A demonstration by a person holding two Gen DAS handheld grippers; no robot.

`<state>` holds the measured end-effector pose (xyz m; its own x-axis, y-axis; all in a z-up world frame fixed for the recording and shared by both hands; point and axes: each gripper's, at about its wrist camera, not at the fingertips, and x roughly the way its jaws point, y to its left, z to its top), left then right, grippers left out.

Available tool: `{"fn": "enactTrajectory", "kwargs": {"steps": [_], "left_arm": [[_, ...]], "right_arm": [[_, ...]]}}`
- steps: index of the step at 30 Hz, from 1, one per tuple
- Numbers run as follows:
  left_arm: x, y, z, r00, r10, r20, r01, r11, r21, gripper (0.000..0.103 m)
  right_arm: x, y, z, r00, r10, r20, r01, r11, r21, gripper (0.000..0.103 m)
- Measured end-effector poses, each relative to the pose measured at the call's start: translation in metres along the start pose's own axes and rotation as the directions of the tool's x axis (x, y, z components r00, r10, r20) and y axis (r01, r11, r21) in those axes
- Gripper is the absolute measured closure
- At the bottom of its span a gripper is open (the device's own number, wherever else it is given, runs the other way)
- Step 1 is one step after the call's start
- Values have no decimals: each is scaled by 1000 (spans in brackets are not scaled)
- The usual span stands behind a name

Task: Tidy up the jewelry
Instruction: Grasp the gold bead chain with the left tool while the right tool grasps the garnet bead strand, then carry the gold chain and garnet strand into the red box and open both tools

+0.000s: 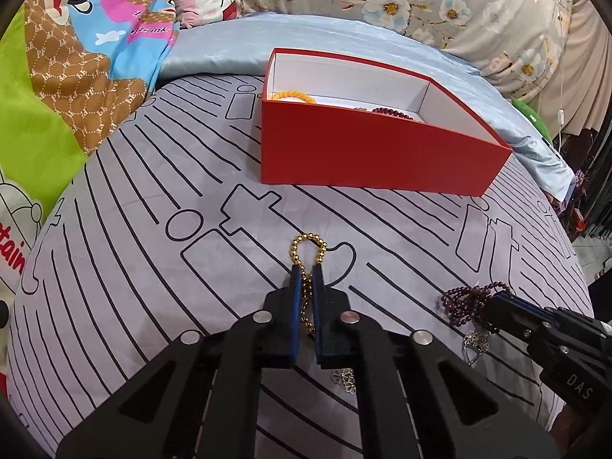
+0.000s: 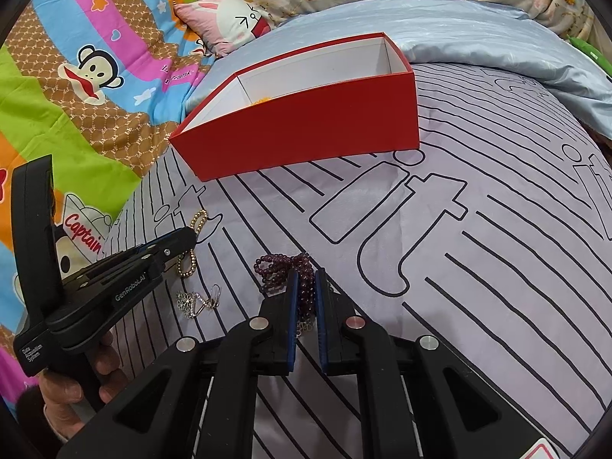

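Matt red cardboard box (image 1: 367, 153), shiny gold metal bead chain (image 1: 306, 244), soft printed cloth bedsheet (image 1: 153, 267).

"GenRobot.AI" on the left claw (image 2: 193, 238); "Captain" on the cartoon quilt (image 2: 57, 88); "DAS" on the right claw (image 1: 493, 308).

I work over a bed spread with a grey sheet (image 1: 160, 287) printed in black lines. At the top of the frame a red box (image 1: 363, 153) sits on it. Lower down lie a gold bead chain (image 1: 306, 244), purple beads (image 1: 470, 298) to its right, and small silver flower pieces (image 2: 191, 302). A pale blue quilt (image 1: 229, 42) lies behind the box.
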<state>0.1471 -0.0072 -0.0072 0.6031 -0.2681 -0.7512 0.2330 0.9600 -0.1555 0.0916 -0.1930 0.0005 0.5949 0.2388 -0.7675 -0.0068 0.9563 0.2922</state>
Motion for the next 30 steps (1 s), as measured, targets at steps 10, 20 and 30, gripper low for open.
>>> {"fn": "enactTrajectory", "kwargs": {"steps": [10, 20, 30], "left_arm": [[-4, 1, -4, 1000, -11, -9, 11, 1000, -13, 103], [-19, 2, 1, 999, -38, 1, 38, 999, -28, 103], [-51, -6, 20, 995, -85, 49, 86, 996, -14, 103]], "right_arm": [[-4, 5, -1, 1000, 3, 1, -3, 1000, -5, 95], [-15, 7, 6, 1000, 16, 26, -16, 1000, -7, 95], [-43, 12, 27, 994, 26, 106, -23, 999, -28, 95]]}}
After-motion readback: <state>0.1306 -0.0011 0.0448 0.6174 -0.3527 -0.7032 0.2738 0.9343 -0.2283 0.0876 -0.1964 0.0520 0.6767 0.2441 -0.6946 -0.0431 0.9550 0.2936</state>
